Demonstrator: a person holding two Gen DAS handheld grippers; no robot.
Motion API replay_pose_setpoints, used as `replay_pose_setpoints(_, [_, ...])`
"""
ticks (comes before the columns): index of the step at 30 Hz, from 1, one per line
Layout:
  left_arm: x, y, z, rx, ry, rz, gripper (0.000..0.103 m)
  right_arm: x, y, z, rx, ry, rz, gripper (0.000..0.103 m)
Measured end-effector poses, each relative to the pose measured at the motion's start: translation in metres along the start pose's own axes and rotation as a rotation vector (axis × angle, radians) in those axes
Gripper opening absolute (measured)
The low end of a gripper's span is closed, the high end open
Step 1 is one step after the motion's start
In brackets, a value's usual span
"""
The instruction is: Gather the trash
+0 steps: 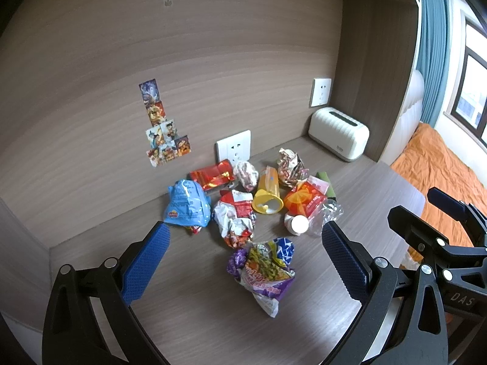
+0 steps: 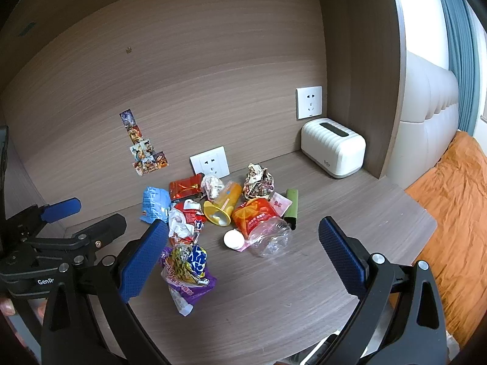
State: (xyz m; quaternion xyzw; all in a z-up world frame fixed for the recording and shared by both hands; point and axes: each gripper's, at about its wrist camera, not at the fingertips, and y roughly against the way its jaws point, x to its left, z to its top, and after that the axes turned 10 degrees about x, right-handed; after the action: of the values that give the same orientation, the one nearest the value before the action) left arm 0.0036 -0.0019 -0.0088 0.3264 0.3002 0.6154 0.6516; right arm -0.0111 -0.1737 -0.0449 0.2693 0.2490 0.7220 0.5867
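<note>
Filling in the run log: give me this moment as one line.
phase: pre-grasp | left gripper: open, empty | right gripper: open, empty | trash pile: untouched on desk | nearest: purple wrapper

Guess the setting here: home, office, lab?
Likely a bedroom at home: a built-in wooden desk beside a bed with an orange cover and padded headboard, plus curtains at a window.

White ribbed tissue box [image 2: 333, 147] in desk's rear corner, wall socket [image 2: 309, 102] above. Stickers [image 2: 143, 149] on wood back panel; orange bedding [image 2: 456, 197] at rt.
</note>
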Motion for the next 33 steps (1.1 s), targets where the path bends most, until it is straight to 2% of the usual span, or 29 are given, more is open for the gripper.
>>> replay_pose_setpoints(23, [0.007, -0.018, 0.008, 0.027, 0.011, -0.006, 0.098, 0.000, -0.019, 0.006, 0.029, 0.001, 0.020, 0.099])
replay_pose_setpoints(33, [0.019, -0.047, -0.014, 0.073, -0.005, -0.019, 0.098, 0.002, -0.042, 0.004, 0.075, 0.025, 0.012, 0.099])
